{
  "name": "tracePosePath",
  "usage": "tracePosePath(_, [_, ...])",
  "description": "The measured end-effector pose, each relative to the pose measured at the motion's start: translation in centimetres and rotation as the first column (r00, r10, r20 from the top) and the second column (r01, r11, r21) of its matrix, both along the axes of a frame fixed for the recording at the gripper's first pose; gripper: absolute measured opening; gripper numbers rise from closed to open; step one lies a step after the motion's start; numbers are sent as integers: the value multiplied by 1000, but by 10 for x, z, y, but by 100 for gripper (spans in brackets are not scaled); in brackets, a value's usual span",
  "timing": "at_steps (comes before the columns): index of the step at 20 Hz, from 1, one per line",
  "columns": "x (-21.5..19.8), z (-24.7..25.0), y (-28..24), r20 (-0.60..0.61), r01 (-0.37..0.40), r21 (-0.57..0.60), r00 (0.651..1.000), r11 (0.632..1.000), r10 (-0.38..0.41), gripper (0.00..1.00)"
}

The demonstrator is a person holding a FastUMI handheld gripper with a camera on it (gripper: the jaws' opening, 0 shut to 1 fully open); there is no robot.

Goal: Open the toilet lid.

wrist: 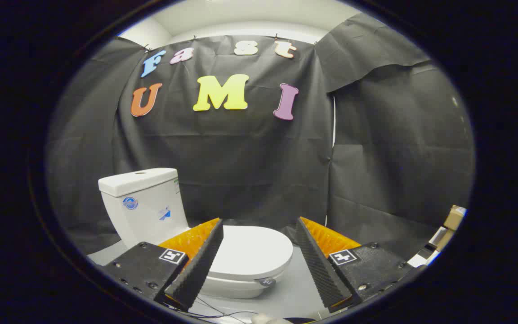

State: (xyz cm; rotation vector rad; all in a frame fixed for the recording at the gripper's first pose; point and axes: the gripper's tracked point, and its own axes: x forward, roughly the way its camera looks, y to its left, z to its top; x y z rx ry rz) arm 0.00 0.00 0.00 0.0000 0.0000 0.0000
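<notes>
The claw (259,265) stands wide open, empty, with its ridged fingers (198,265) spread apart. The lid (252,252) lies shut and flat on the toilet bowl, just ahead of the fingers and a little left of the gap's centre, partly behind the left finger. Its long axis runs from the tank (144,204) at far left toward the near right, so the free front edge (268,275) faces the claw. Bare floor (299,292) lies to the right, giving room to come under that edge.

gap btwn spread jaws clear | toilet lid (252,252) shut, just ahead | tank (144,204) behind lid
</notes>
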Motion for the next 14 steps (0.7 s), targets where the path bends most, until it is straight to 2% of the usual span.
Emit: tracePosePath(14, [5, 2, 14, 3, -34, -11, 999, 999, 34, 100])
